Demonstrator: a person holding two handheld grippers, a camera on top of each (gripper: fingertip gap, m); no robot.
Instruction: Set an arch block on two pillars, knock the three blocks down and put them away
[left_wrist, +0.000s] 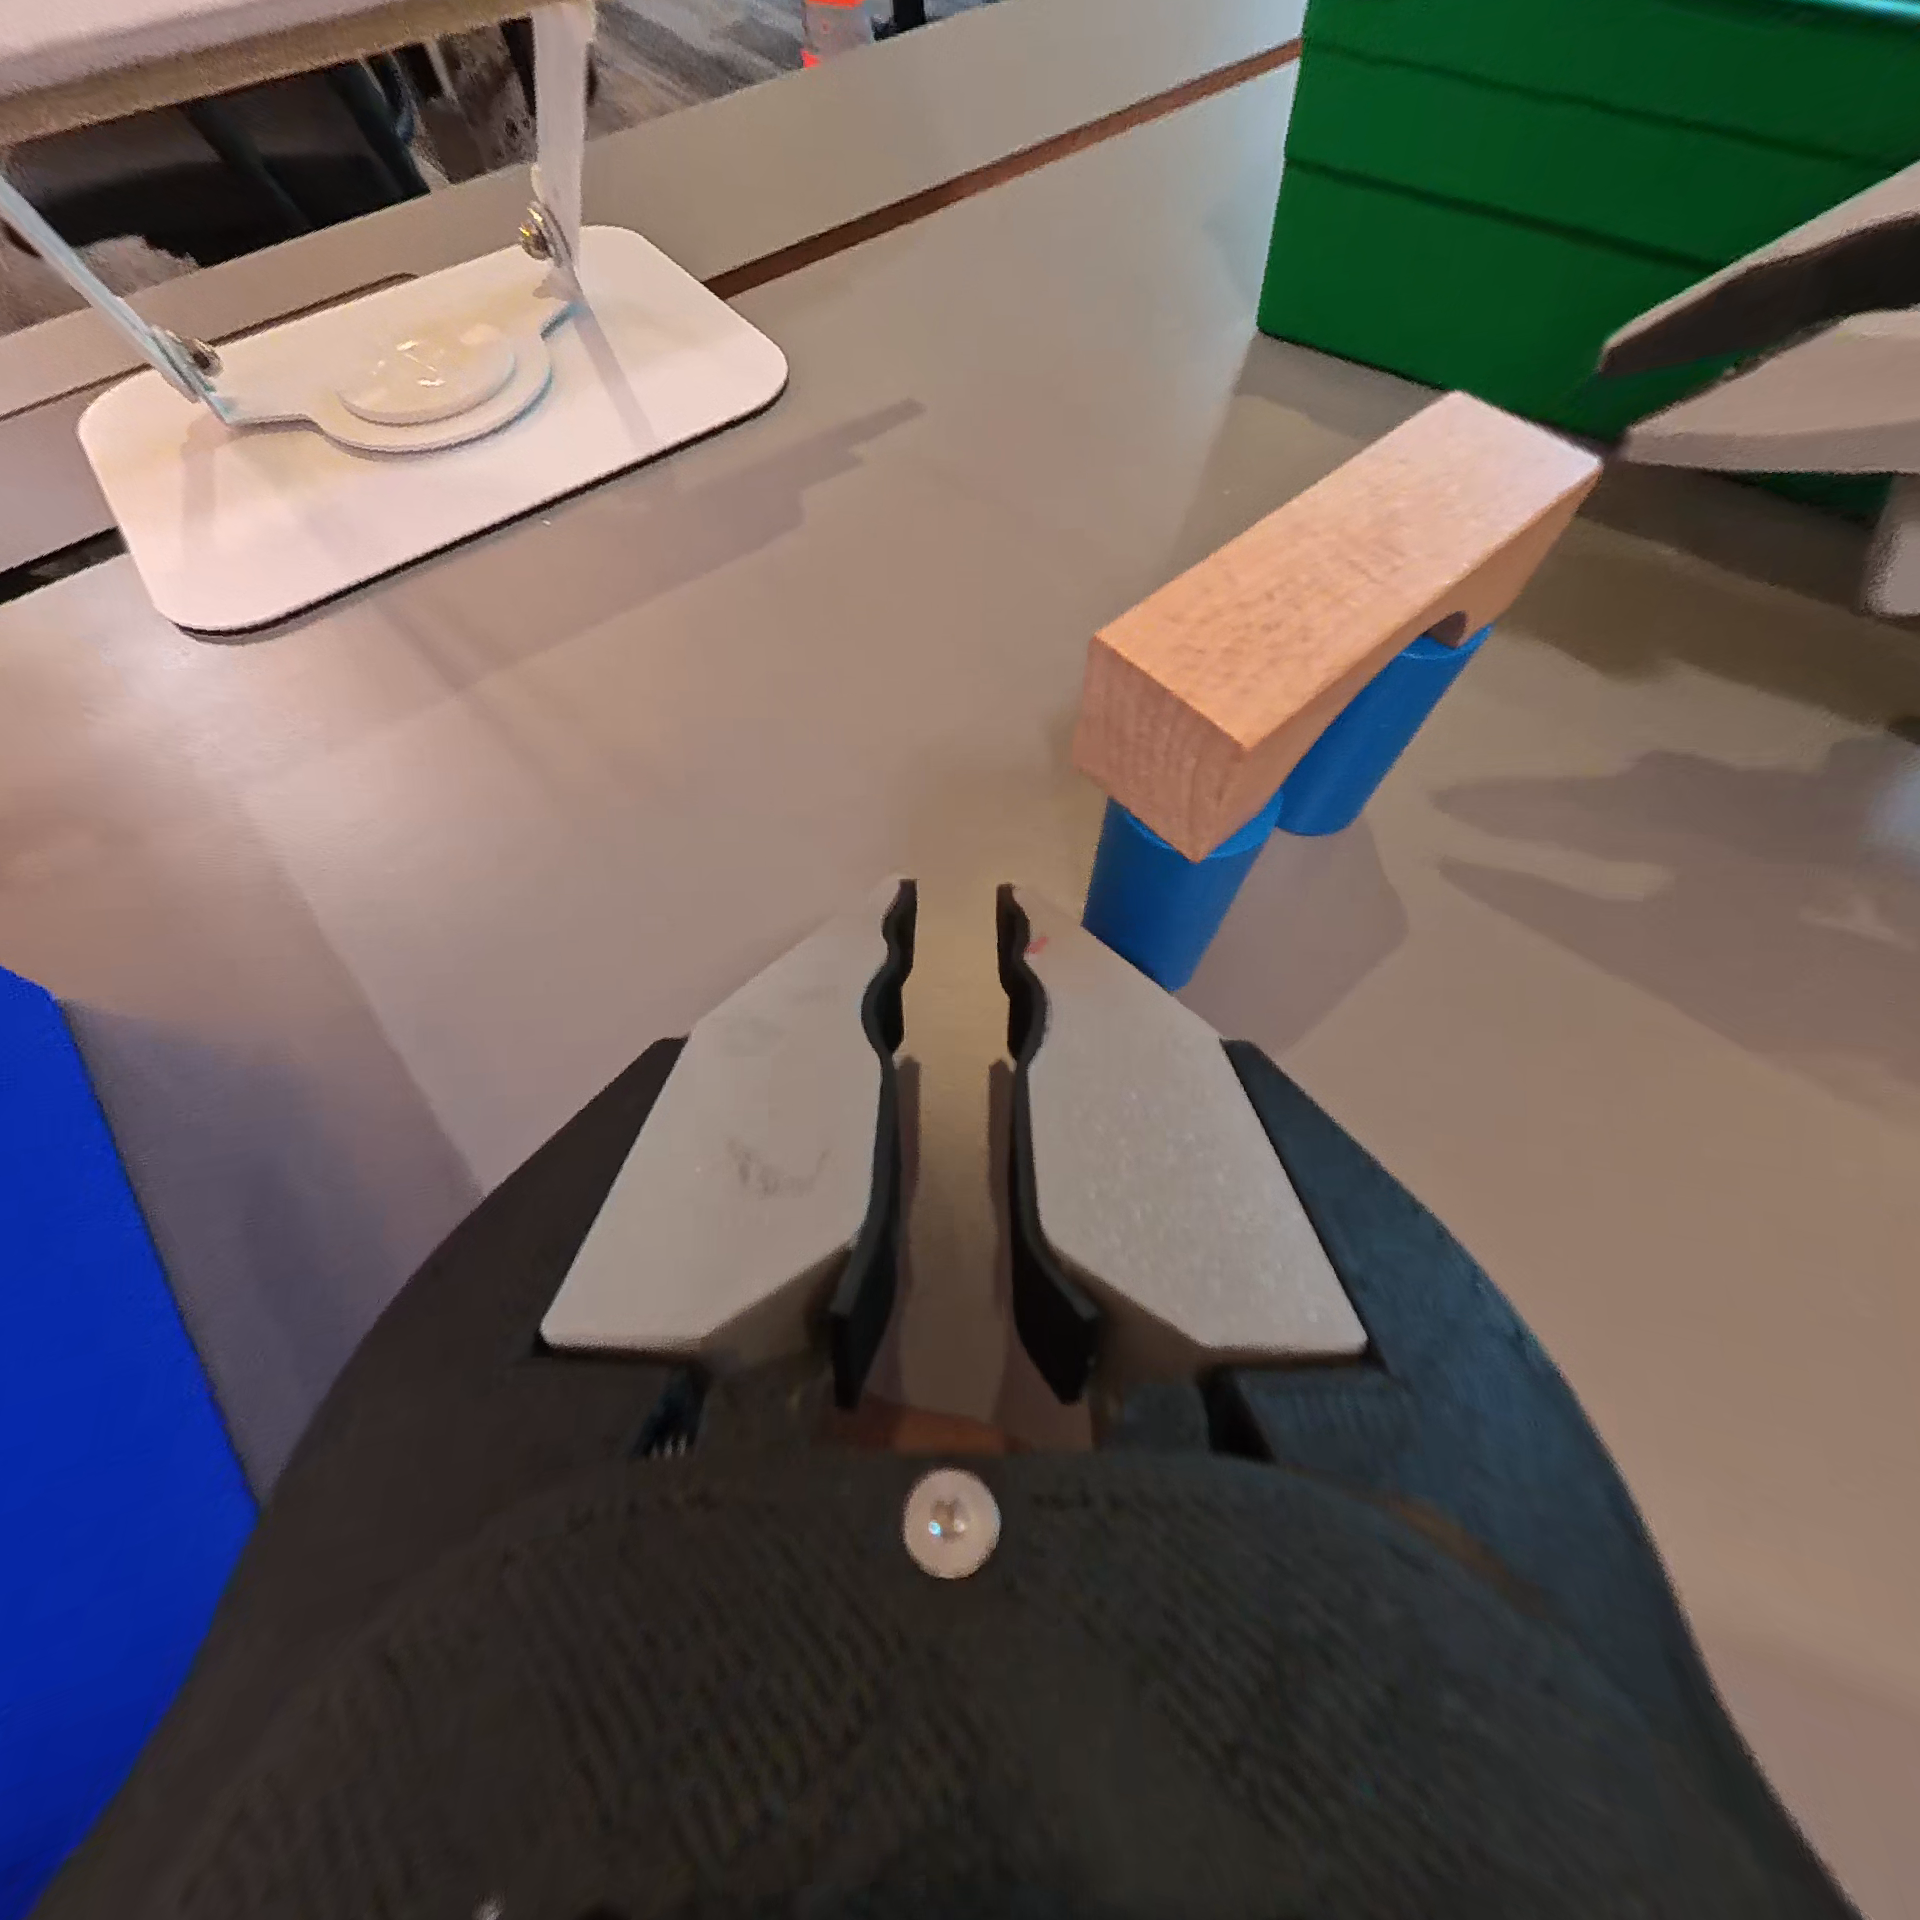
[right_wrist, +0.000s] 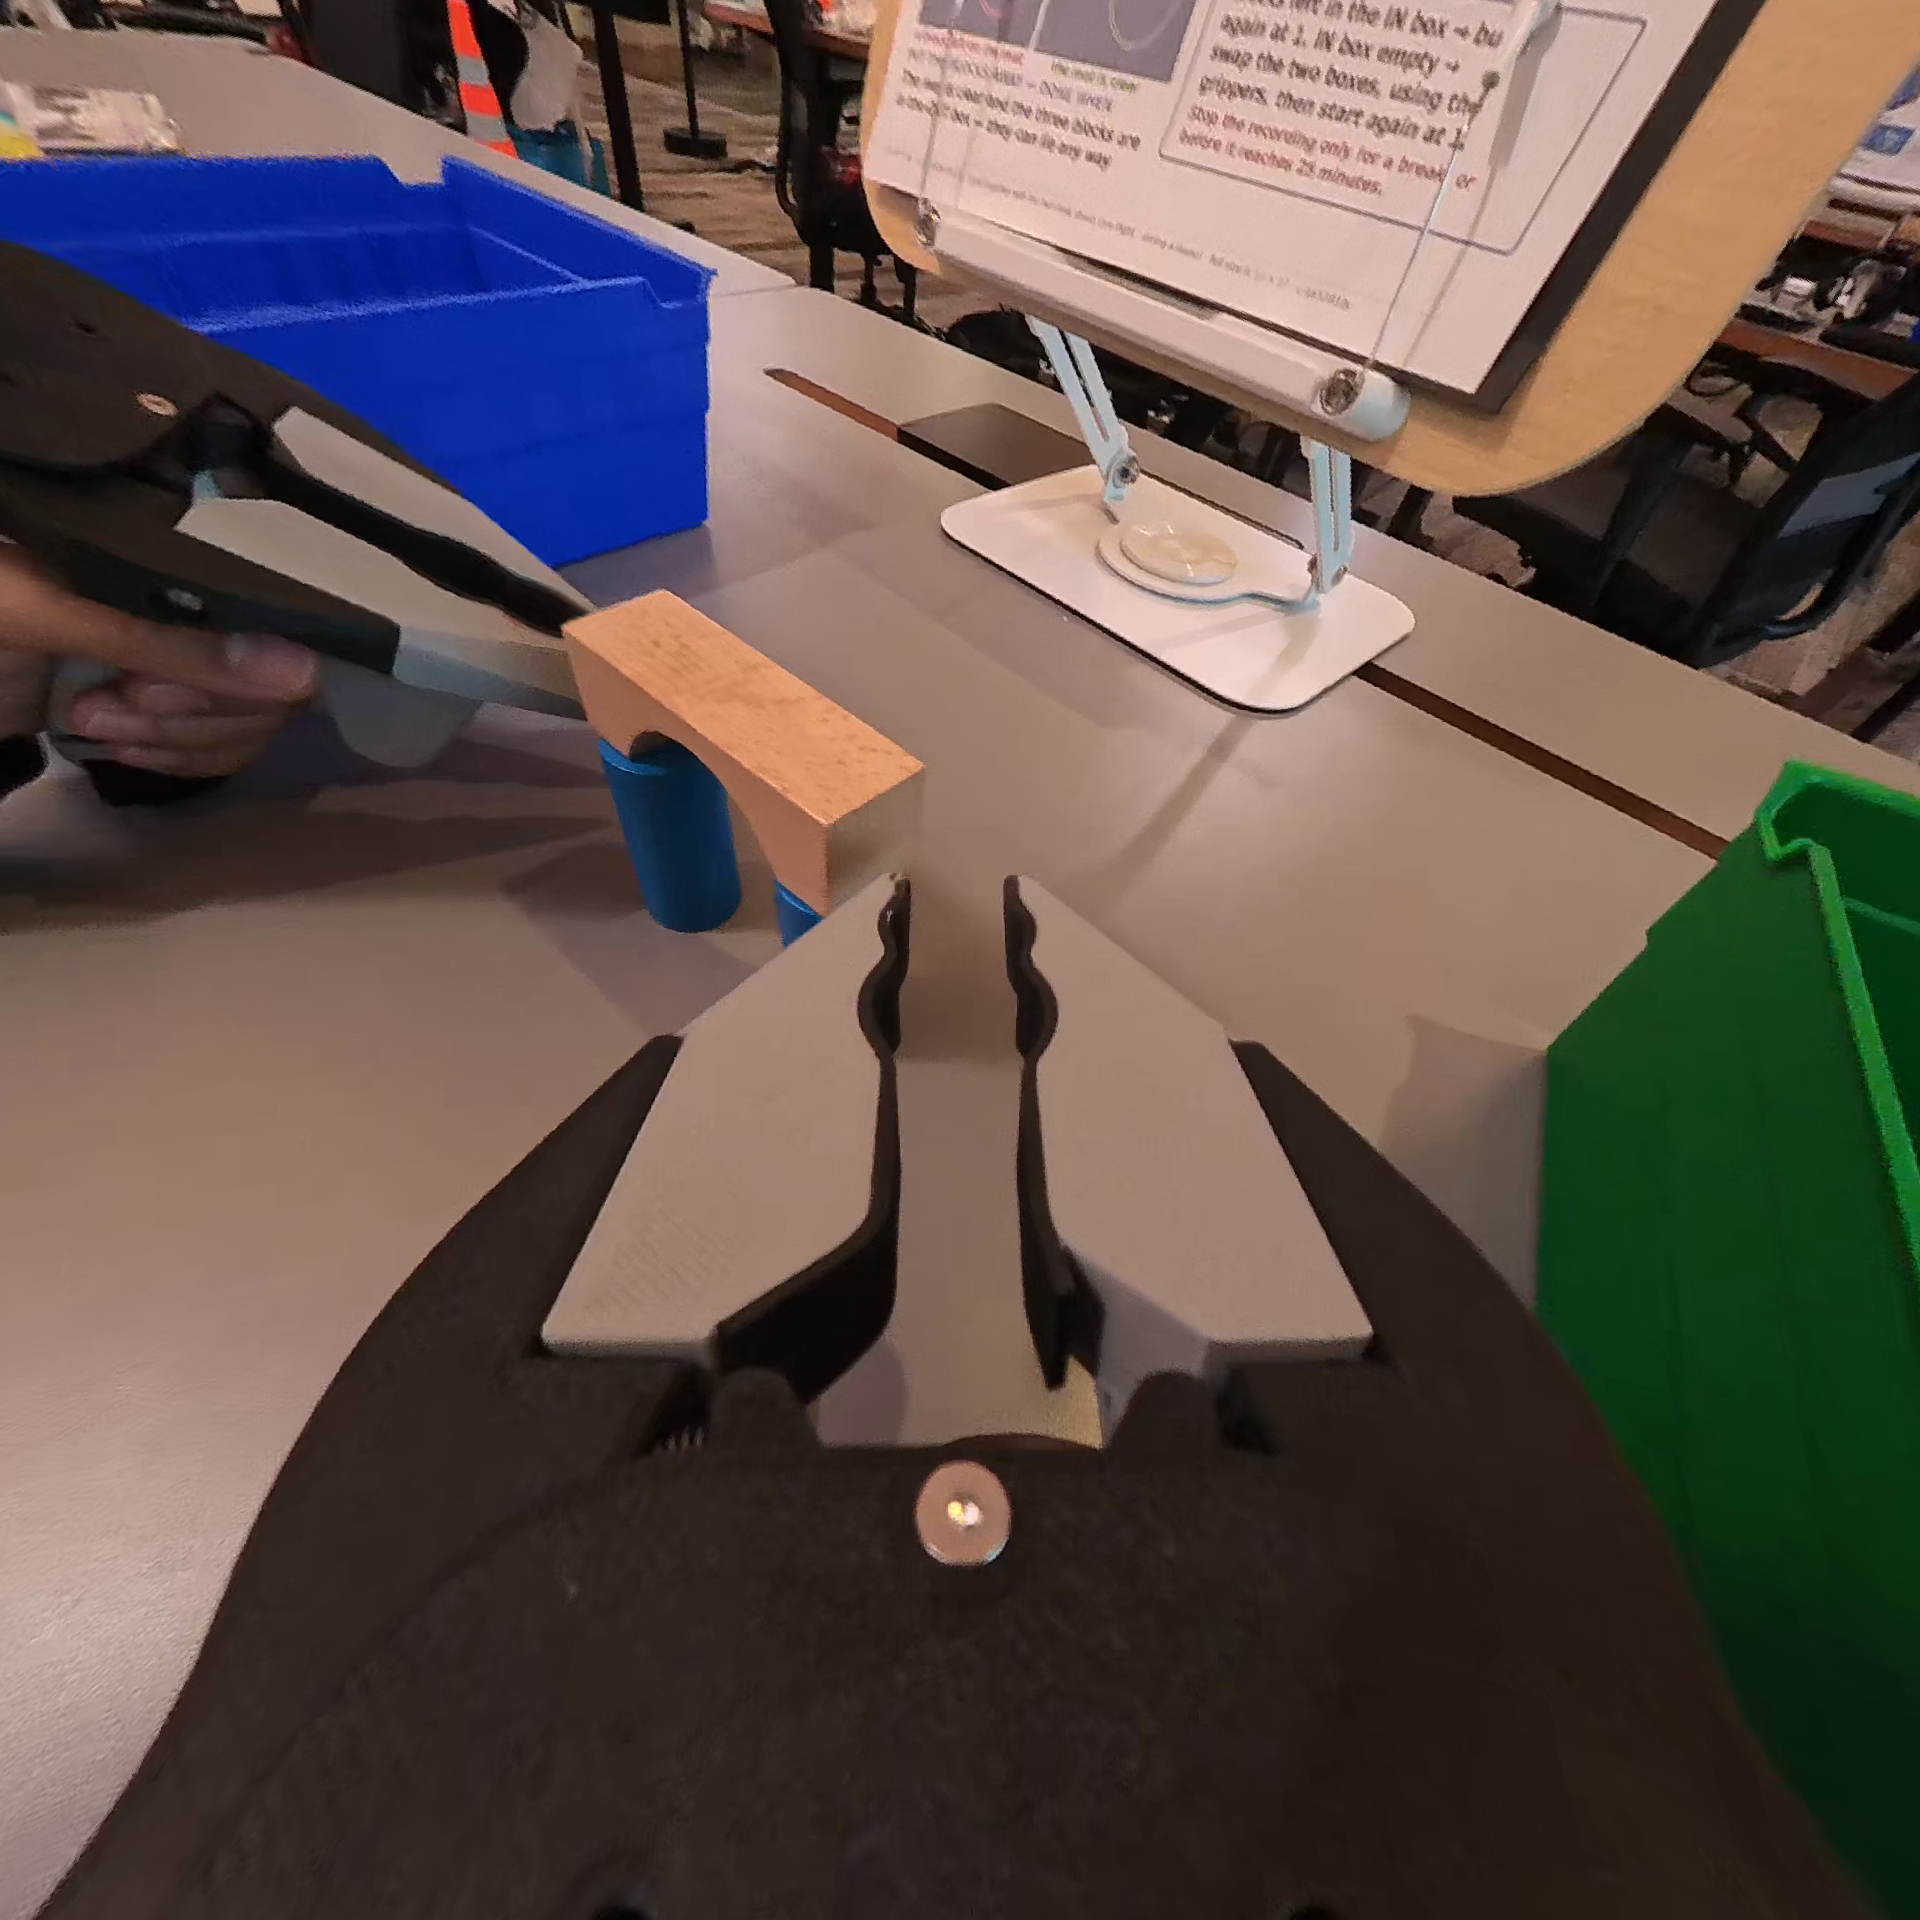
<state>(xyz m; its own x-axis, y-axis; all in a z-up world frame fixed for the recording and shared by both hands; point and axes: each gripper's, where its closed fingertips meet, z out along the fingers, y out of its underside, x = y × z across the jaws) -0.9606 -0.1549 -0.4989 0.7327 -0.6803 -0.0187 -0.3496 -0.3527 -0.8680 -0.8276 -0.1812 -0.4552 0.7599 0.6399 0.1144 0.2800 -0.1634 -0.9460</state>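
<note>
A wooden arch (left_wrist: 1340, 613) is set across two blue pillars (left_wrist: 1174, 904) (left_wrist: 1371, 727) standing upright on the grey bench (left_wrist: 623, 831), well in from its edges. The arch sits level, one end on each pillar.

The left gripper (left_wrist: 956, 899) is held low just beside the nearer pillar, its jaws a narrow gap apart with only bare bench showing between the pads; nothing is gripped. In the right wrist view its tips seem to touch the far end of the arch, though contact cannot be told for sure.

The right gripper (right_wrist: 956, 894) is held at the other end of the arch, its jaws likewise slightly apart and bare. Its left fingertip (right_wrist: 883, 914) lies right at the arch's lower corner; whether it touches cannot be told.

A blue bin (right_wrist: 468, 343) stands toward the bench's left side and a green bin (right_wrist: 1766, 1195) toward its right. A white stand (right_wrist: 1184, 582) carrying a board with a printed sheet is seen near the far edge.
</note>
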